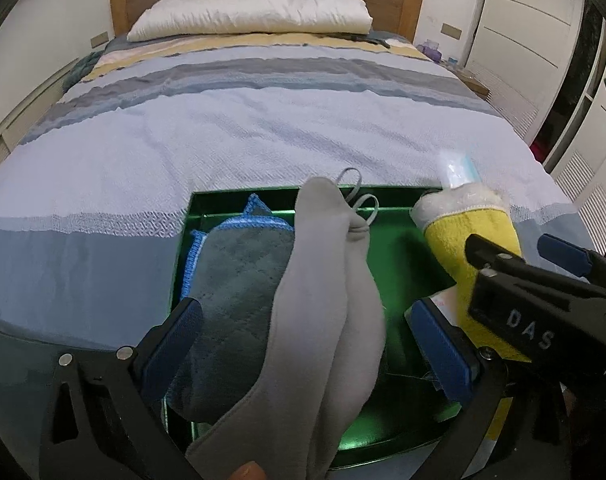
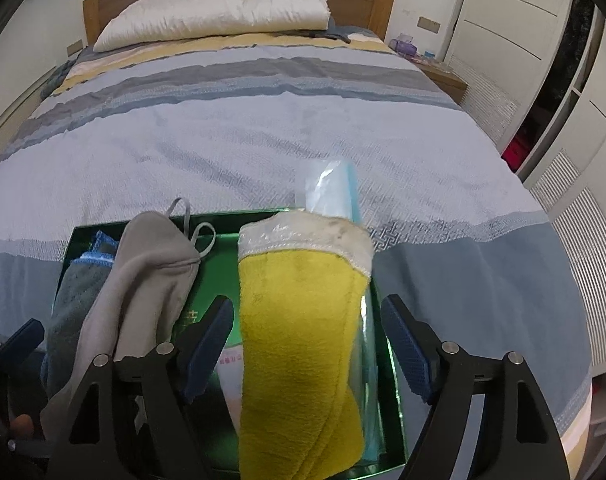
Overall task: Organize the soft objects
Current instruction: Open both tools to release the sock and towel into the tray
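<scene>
1. Grey sock [image 1: 323,304] hangs lengthwise between the left gripper [image 1: 315,344] fingers.
2. Yellow cloth [image 2: 299,344], white-edged, drapes between the right gripper [image 2: 307,344] fingers.
3. Grey blue-trimmed cloth [image 1: 235,264] lies in the green tray [image 1: 399,248], below the left claw.

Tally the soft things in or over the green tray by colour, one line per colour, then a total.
Grey: 2, the pale grey cloth pouch between the left gripper fingers, and the dark grey towel with blue edging.
Yellow: 1, the yellow cloth between the right gripper fingers.
Total: 3, all at the green tray.
</scene>
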Motion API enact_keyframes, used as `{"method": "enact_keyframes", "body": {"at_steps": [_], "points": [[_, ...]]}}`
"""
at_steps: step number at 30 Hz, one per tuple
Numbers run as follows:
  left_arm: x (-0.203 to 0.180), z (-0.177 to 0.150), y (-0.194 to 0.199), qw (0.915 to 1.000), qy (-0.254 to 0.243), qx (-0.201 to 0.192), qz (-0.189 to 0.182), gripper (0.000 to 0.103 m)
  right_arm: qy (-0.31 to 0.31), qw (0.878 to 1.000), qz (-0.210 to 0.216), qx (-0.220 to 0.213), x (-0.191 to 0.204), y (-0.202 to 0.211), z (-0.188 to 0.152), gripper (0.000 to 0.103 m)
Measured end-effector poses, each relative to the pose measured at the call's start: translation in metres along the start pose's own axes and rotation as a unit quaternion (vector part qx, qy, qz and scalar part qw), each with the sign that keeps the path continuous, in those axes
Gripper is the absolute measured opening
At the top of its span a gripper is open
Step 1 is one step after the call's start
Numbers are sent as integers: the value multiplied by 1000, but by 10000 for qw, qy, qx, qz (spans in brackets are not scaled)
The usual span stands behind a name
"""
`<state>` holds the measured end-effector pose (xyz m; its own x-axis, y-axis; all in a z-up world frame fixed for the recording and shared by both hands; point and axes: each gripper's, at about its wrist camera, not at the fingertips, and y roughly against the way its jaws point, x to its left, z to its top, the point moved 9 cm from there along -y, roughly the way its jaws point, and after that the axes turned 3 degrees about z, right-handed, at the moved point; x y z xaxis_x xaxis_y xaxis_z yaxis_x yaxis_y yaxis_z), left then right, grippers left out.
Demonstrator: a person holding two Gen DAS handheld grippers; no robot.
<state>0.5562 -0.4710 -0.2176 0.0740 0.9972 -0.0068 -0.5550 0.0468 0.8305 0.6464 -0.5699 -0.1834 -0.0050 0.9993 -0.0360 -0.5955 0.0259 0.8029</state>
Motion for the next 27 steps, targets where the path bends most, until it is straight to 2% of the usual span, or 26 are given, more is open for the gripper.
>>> {"method": "enact_keyframes", "body": {"at_steps": [8,18,27], "points": [[9,6,8,9998,69,-135,131,102,-91,9999,-46,-53,-8,9,1,77],[2,5,11,9996,-106,-189,180,102,-238,9996,-77,-161,-21,24,1,77],[1,4,18,9998,-3,-208,16,102,-415,9986,-133,-287,-26,33,-5,77]]}}
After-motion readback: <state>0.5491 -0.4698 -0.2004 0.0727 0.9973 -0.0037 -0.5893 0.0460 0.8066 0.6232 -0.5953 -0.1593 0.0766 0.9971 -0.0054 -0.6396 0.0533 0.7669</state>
